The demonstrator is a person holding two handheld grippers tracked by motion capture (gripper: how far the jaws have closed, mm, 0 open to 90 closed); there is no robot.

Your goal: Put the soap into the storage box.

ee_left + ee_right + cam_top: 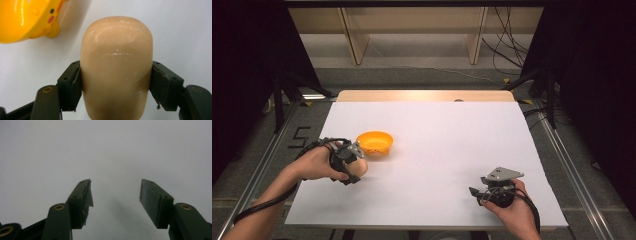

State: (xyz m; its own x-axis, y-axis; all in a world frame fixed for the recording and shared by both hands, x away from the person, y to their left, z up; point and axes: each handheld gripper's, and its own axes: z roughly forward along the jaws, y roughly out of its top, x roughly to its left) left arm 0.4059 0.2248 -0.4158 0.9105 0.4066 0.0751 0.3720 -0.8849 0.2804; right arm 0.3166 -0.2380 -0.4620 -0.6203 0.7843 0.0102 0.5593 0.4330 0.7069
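Forearms reach in from the near edge over the white table (pixel 432 150), which lies bare and wide between the two grippers, with dark floor and shelving beyond its far edge. Just past the left gripper (pixel 116 82) sits the orange bowl (pixel 375 143). Its jaws clamp both sides of a tan egg-shaped block (pixel 116 65). The right gripper (pixel 115 195) stands spread, nothing between its jaws.

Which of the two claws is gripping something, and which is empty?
The left claw clamps the tan rounded object beside the orange bowl; the right claw stands open over bare white table.
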